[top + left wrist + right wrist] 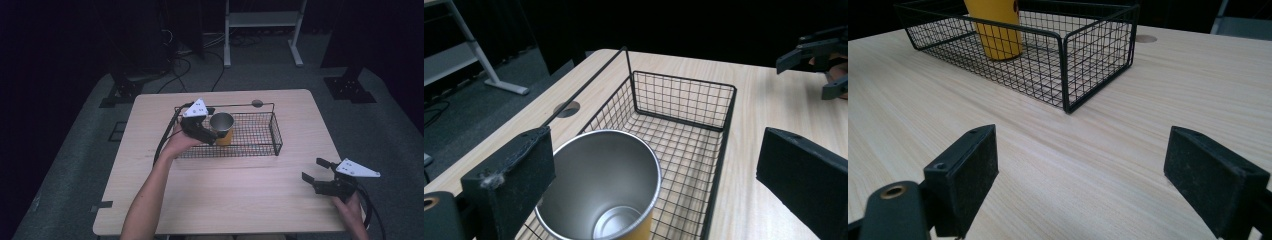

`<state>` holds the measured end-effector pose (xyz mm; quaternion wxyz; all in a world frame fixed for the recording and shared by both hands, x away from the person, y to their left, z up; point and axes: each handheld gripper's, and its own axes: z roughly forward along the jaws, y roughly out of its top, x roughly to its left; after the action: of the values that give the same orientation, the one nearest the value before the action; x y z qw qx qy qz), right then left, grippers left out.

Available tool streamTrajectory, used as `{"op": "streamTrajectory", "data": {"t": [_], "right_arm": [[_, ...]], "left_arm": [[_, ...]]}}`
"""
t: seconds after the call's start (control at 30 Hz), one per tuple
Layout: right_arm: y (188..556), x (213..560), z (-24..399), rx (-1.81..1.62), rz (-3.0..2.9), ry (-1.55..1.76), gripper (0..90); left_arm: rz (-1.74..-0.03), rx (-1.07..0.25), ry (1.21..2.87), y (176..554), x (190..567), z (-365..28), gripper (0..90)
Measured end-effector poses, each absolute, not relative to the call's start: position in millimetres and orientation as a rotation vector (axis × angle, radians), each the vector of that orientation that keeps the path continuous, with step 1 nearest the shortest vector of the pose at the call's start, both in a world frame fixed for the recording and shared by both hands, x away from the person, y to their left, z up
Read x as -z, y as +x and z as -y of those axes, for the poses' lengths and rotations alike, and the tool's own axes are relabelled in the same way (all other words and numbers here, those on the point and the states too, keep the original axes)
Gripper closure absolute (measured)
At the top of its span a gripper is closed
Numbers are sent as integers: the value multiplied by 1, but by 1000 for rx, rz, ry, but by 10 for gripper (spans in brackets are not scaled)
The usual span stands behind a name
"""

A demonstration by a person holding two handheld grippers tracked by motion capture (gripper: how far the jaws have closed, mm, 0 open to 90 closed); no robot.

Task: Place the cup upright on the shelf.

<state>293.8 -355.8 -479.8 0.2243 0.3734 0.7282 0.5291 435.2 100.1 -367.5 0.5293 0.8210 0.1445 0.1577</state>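
A metal cup with a yellow outside stands upright and empty in the left part of a black wire basket at the middle of the wooden table. My left gripper is open beside the cup, reaching over the basket's left end. In the left gripper view the cup rests against the left jaw, with the right jaw far off it. My right gripper is open over bare table at the front right, with nothing between its jaws. The right gripper view shows the basket and the cup farther off.
A round cable hole is in the table behind the basket. The right gripper is close to the table's right edge. Beyond the table, a white metal stand and cables are on the grey floor.
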Motion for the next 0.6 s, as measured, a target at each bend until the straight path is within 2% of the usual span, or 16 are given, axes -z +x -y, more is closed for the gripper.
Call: {"op": "streamTrajectory", "data": {"t": [0.6], "right_arm": [[294,480,355,-1455,-2012,1029,131]], "left_arm": [[-337,-377,1932,410,373,-110,16]]}}
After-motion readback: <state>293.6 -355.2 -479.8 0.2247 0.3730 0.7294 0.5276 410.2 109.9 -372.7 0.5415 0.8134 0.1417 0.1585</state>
